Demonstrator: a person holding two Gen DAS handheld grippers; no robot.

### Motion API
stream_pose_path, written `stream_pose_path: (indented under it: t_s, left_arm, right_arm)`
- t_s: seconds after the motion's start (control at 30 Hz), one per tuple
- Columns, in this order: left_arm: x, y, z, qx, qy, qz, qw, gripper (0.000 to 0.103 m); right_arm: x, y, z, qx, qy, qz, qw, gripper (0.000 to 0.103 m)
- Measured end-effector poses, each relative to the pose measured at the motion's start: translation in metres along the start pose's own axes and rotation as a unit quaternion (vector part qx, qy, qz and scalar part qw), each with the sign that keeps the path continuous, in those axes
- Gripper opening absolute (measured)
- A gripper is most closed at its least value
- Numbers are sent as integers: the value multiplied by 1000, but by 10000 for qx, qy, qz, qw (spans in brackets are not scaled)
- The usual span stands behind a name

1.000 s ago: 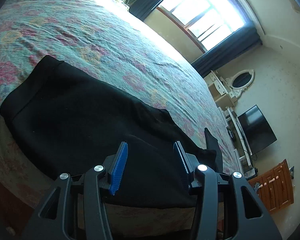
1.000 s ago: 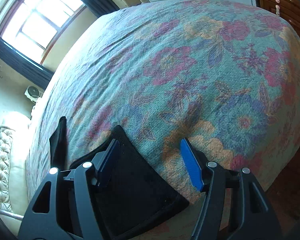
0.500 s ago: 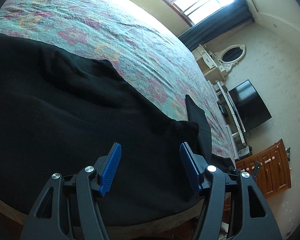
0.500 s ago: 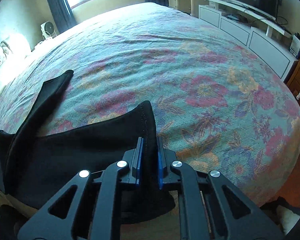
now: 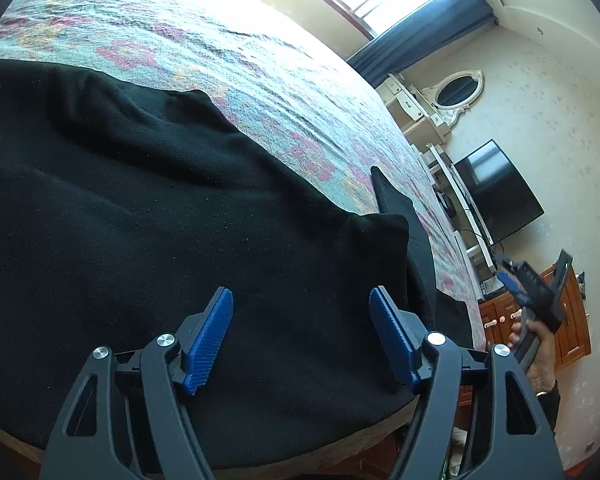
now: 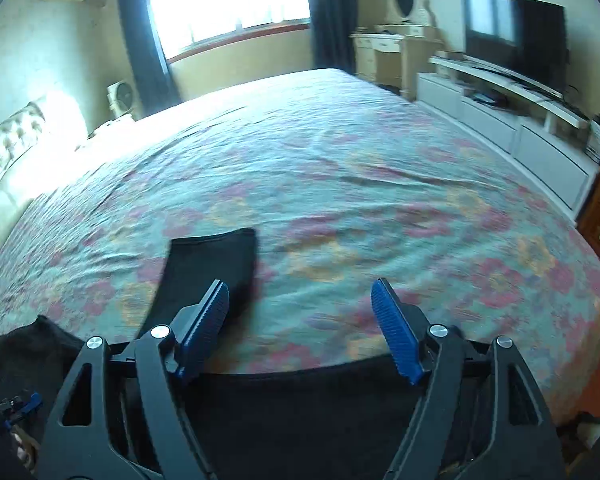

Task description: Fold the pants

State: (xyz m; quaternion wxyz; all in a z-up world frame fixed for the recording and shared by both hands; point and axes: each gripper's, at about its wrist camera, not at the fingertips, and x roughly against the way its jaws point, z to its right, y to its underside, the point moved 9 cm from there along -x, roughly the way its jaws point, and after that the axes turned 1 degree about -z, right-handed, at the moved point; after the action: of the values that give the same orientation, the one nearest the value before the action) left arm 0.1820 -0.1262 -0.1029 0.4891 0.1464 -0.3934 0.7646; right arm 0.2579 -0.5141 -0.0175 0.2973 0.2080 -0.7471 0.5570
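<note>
Black pants (image 5: 140,220) lie on the bed (image 5: 260,60), spread under the left gripper (image 5: 300,340). Its jaws gape wide, empty. The right gripper (image 6: 300,328) also gapes wide, one leg (image 6: 212,264) just beyond its left jaw.

Looked close down over black pants (image 5: 148,216) between left fingers (image 5: 208,340); faced across bed (image 6: 340,168) beyond right fingers (image 6: 396,336), somewhat blurred. Shared bed, television (image 6: 516,36).

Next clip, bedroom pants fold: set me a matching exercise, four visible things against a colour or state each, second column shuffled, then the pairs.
Things:
1. pants
2. bedspread
3. television
4. right gripper

Colour or state:
A. floral, teal and pink
B. open, holding nothing
C. black cloth lying on the bed
D. dark screen on the white unit

Pairs: 1-C, 2-A, 3-D, 4-B
</note>
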Motion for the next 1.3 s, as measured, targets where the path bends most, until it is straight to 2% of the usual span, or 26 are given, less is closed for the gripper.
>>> stream_pose_path:
  t_s: [0.07,0.1,0.2,0.27,0.37,0.43,0.5,0.53,0.57,0.67,0.77,0.87,0.97,1.03,1.13,1.3]
  left_arm:
    - [-1,2,0,-35,-26,5,10000,75]
    - [-3,2,0,-38,-43,-12,10000,76]
    - [-5,3,1,-47,-100,-97,9999,79]
    - [-6,3,3,-41,-86,-85,9999,80]
    - [-9,5,3,-113,-154,-103,9998,80]
    - [-10,6,4,-138,-190,-96,9997,81]
    - [-9,7,5,-148,-192,-84,9997,83]
    - [-9,7,5,-184,-215,-87,9996,83]
    - [-9,7,6,-232,-246,-89,9994,83]
    - [-6,10,7,-234,-291,-81,9993,83]
    - [-3,12,10,4,-234,-25,9997,83]
    - [-3,17,15,104,-231,14,9997,83]
    - [-6,24,23,60,-268,-31,9996,83]
    - [-10,28,34,17,-261,-70,9996,83]
    - [-19,36,53,-25,-177,-121,9998,83]
    - [-32,58,80,9,99,-380,9992,83]
  right_arm:
    - [-40,-4,-67,393,-425,-399,9975,74]
    - [-61,-4,-94,664,-419,-575,9953,74]
    - [-125,1,-144,1259,56,-1112,9858,74]
    - [-158,6,-156,1529,571,-1382,9769,74]
    - [-190,19,-152,1969,1297,-1699,9568,74]
    - [-193,23,-139,1806,1331,-1713,9593,71]
    - [-189,27,-124,1498,1140,-1771,9660,36]
    - [-184,28,-118,1411,1039,-1766,9686,30]
    - [-175,26,-111,1359,1021,-1690,9708,10]
    - [-132,14,-95,1069,694,-1224,9843,9]
    - [-71,2,-64,463,160,-640,9967,9]
    - [-8,5,-16,-155,-161,-76,9997,9]
    - [36,29,40,-827,-308,249,9958,9]
    - [48,52,74,-1240,-327,293,9913,9]
    - [46,90,111,-1668,-259,191,9855,9]
    - [38,143,138,-2576,-512,50,9649,9]
